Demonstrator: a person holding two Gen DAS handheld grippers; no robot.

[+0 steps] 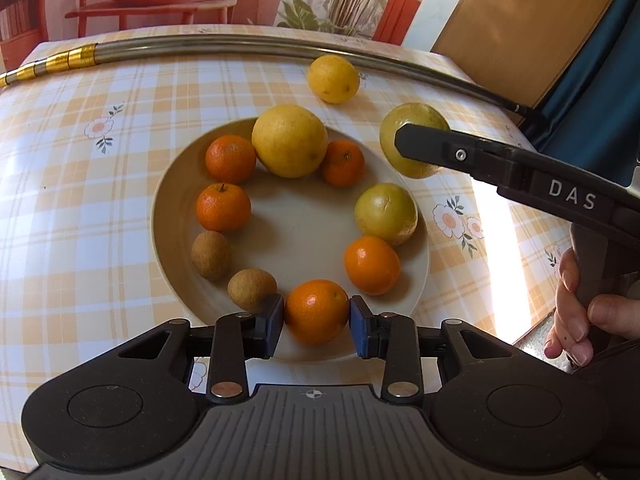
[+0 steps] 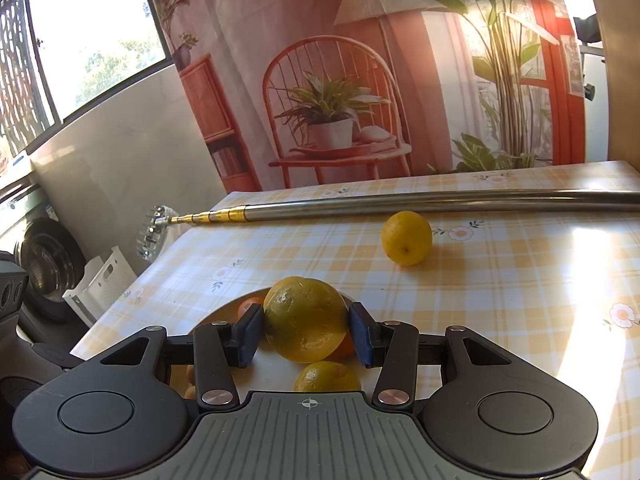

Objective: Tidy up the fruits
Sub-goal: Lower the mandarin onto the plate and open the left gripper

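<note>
Your left gripper point(image 1: 317, 320) is pinching an orange point(image 1: 316, 312) at the plate's point(image 1: 176, 216) bottom edge, low in the frame; your right gripper point(image 2: 306, 334) is clamping a greenish fruit point(image 2: 306, 326) above the plate's right side, a lemon point(image 2: 406, 238) lying alone upper right

Left tongs point(image 1: 316, 320): pads closed against an orange fruit point(image 1: 316, 311), low over the plate.
Right tongs point(image 2: 306, 332): clamped on a yellow-green fruit point(image 2: 306, 326), held aloft.
Hand point(image 1: 576, 308): wrapped around the right handle.
</note>
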